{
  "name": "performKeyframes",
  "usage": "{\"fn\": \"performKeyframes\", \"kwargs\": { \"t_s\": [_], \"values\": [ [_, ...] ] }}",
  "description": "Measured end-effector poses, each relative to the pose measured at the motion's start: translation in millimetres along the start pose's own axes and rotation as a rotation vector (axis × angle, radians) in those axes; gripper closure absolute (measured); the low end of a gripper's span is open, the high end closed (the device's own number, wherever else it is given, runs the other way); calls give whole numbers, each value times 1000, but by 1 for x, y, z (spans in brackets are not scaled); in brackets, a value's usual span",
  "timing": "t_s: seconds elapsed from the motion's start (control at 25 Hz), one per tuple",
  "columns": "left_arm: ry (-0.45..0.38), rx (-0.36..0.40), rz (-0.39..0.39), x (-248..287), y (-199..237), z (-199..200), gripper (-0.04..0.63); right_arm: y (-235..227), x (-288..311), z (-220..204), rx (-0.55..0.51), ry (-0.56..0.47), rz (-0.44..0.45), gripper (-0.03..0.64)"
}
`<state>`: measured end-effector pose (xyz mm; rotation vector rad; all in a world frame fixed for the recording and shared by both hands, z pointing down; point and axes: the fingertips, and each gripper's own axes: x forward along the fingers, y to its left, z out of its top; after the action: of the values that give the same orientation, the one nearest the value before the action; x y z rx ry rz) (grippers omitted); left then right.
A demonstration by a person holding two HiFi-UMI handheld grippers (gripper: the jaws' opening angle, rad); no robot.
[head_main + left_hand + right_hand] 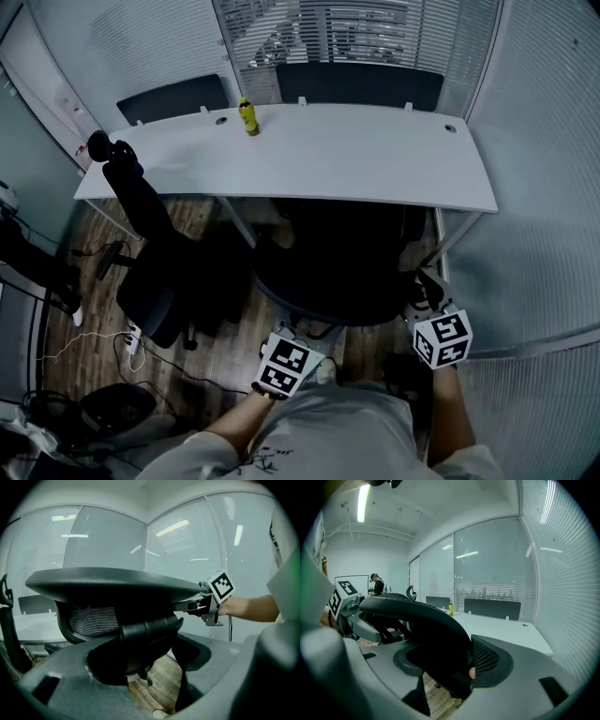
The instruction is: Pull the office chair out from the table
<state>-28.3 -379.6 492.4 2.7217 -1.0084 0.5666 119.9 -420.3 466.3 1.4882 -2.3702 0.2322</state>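
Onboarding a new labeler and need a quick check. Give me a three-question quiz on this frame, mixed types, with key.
1. True or false: the yellow bottle stands on the white table.
2. The left gripper and right gripper are both shut on: A) the bottle B) the office chair, at its back C) the table edge.
3. Fill in: in the head view, a second black chair stands to the office chair's ___.
Key: 1 true; 2 B; 3 left.

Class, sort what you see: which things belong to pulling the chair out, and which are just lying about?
In the job: black mesh office chair, white table, left tool, right tool.
Lying about: yellow bottle on the table, second black chair at left, floor cables.
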Motion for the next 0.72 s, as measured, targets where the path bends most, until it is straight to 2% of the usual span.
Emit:
{"fn": "performKeyframes", "kwargs": {
  "t_s": [0.32, 0.72],
  "values": [
    [12, -7, 19, -1, -21, 2, 300, -8, -13, -3, -68, 43, 34, 397],
    [18, -13, 29, -11, -34, -2, 299, -1, -28, -7, -81, 62, 49, 399]
  ]
}}
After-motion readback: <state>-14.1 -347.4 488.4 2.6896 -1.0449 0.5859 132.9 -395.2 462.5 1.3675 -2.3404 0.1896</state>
